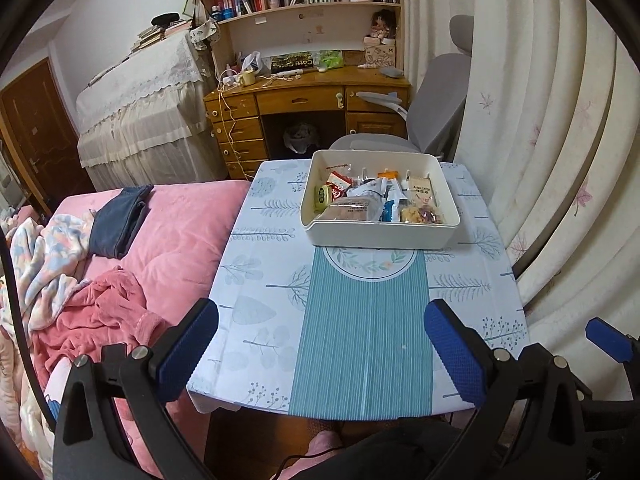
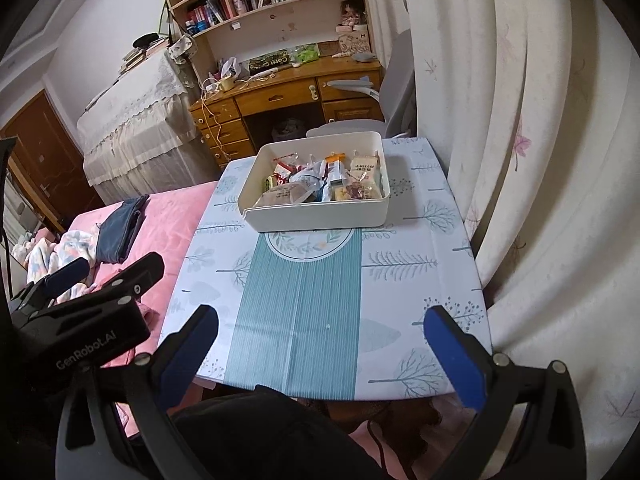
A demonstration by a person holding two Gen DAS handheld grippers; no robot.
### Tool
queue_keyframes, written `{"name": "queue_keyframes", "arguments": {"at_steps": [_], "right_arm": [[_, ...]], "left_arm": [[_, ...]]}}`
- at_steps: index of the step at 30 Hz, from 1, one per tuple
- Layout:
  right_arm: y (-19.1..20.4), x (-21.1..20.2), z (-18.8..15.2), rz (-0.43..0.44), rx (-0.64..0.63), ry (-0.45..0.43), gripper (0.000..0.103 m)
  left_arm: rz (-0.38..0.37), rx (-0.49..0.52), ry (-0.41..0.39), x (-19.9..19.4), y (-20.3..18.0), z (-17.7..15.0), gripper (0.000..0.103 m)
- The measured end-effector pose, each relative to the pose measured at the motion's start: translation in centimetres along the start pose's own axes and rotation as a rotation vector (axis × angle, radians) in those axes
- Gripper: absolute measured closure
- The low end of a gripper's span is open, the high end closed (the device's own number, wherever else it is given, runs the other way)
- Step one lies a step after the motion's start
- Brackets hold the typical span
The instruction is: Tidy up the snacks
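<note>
Both tools spread wide w/ nothing between the pads: left tool [image 1: 322, 352] and right tool [image 2: 320, 354] hover over the near edge of the surface [image 1: 360, 320], side by side. Snacks [image 1: 372, 200] sit piled in a white bin [image 1: 380, 236] at the far end, well apart from both. Pink bed [image 1: 180, 232] at left.

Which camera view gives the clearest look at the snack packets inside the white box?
The left wrist view: the white box is nearer and more square-on, so the snack packets spread out across its floor. The right wrist view shows the same packets smaller and at an angle, partly hidden by the front wall.
</note>
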State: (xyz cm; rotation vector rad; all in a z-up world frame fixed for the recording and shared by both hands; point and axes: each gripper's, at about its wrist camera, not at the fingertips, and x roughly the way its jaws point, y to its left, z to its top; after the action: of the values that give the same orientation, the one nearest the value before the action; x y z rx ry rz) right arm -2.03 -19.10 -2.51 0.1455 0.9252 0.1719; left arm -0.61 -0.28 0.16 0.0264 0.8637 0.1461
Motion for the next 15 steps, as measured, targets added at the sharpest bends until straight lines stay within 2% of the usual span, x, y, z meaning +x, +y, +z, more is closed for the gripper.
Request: {"name": "queue_keyframes", "arguments": {"at_steps": [15], "right_arm": [[0.02, 0.71, 0.31, -0.005, 0.003, 0.021, 0.000]], "left_arm": [[-0.003, -0.010, 0.025, 0.60, -0.10, 0.43, 0.001]]}}
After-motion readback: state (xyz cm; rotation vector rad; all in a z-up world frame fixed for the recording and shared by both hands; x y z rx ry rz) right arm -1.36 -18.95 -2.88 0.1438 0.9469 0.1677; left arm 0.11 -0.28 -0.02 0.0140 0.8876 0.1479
